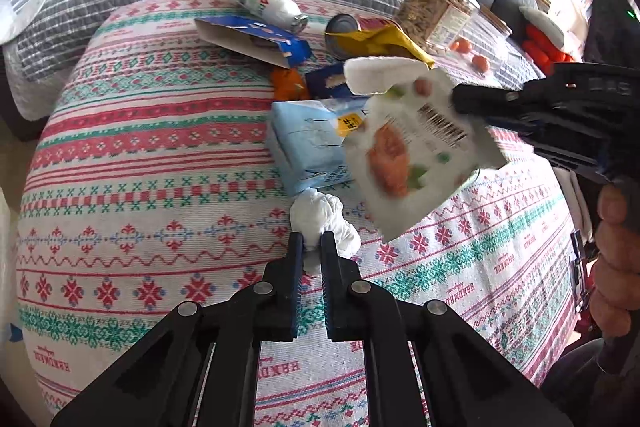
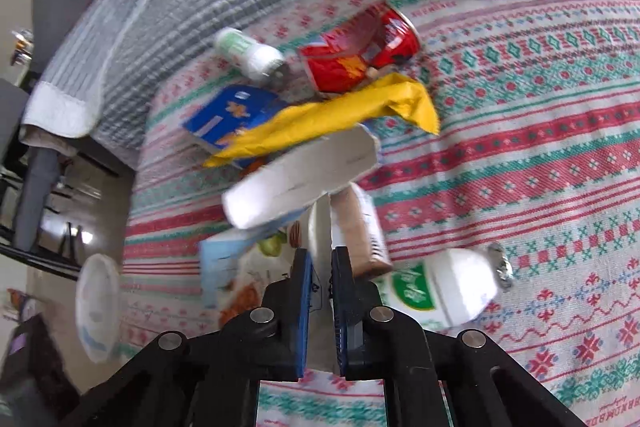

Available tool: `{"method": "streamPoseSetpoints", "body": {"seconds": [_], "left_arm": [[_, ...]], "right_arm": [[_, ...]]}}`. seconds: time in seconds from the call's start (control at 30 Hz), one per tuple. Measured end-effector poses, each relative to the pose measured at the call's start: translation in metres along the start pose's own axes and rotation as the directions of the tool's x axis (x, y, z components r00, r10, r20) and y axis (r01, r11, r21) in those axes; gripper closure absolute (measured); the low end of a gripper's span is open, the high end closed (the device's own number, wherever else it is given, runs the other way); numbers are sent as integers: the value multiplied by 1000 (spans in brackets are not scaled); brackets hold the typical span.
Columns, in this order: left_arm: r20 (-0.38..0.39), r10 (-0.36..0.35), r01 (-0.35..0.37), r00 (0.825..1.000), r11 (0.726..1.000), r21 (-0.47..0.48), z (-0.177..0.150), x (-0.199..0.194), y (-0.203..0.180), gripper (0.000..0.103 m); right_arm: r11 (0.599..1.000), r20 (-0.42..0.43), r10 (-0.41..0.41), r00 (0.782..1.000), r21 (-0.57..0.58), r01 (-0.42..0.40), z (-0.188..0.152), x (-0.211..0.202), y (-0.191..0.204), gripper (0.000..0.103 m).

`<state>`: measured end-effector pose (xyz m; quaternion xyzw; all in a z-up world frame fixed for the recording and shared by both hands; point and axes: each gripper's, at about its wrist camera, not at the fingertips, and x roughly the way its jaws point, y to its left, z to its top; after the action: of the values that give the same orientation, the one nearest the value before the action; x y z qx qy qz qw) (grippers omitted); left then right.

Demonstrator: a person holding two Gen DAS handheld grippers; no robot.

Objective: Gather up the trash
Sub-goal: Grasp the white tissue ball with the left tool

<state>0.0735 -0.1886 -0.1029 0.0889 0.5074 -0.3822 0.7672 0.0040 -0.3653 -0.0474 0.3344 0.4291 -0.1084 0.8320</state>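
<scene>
Patterned tablecloth — both jaws clamped, tissue, carton.

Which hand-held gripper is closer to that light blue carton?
Left hand-held gripper, just in front of the light blue carton, clamping a white wad. Right one holds a food box raised above it.

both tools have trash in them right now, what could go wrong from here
The right tool pinches only the edge of the flattened food carton, which hangs tilted above the blue carton; it may slip or swing into the pile. The left tool grips just a tail of the crumpled tissue, which could tear or pull free. The glass jar of food stands near the wrappers and might get bumped.
</scene>
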Motion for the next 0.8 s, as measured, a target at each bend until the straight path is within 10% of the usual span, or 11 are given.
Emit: {"method": "streamPoseSetpoints", "body": {"seconds": [0.8], "left_arm": [[91, 170, -133, 981, 939, -318, 0, -112, 134, 96]], "right_arm": [[996, 169, 82, 982, 8, -85, 2, -36, 6, 97]]}}
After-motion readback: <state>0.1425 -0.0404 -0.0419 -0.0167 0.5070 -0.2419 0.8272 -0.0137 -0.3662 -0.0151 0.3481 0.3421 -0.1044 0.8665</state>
